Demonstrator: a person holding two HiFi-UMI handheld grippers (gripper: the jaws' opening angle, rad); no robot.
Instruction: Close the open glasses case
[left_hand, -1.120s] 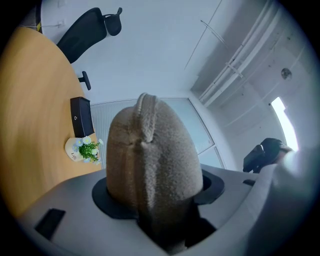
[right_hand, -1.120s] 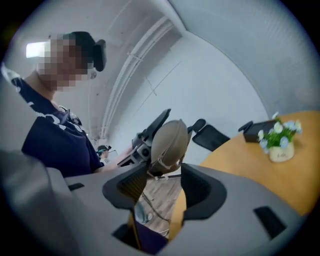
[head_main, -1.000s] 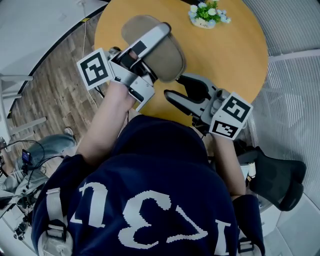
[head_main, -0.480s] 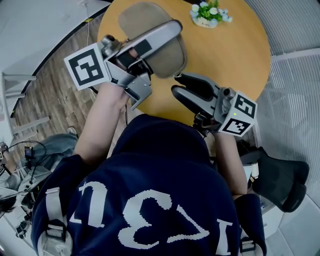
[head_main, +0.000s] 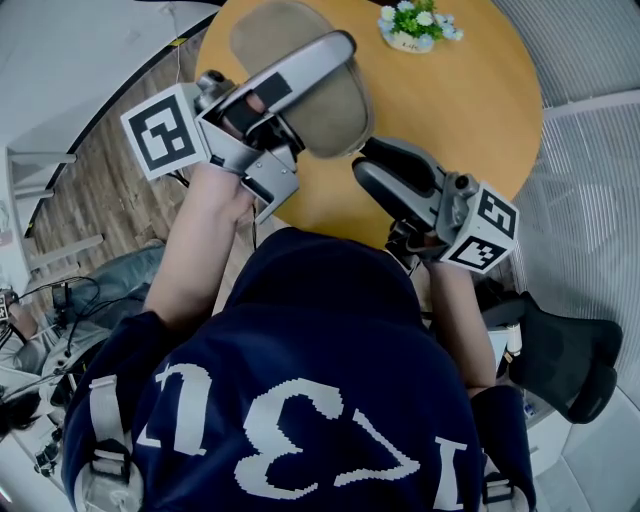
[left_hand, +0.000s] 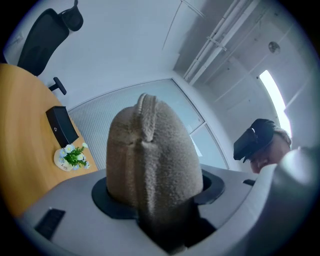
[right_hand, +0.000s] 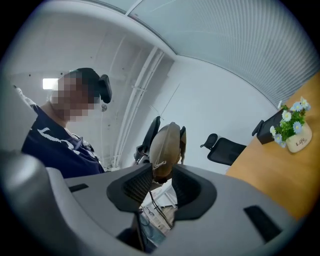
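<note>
A tan felt glasses case hangs in the air over the near edge of the round wooden table. My left gripper is shut on it, its grey upper jaw lying across the case. In the left gripper view the case fills the space between the pads, a seam running up its top. My right gripper points up and left at the case's near end. Its jaws have just been closing. A narrow gap stays between its pads. The case shows just beyond them, and nothing is pinched.
A small pot of flowers stands at the table's far side, with a black box beside it. A black office chair is at the lower right. Wood floor with cables lies to the left.
Both grippers have risen. The left one has rolled with the case in it. The right gripper's jaws have narrowed and its tips have come closer to the case.
</note>
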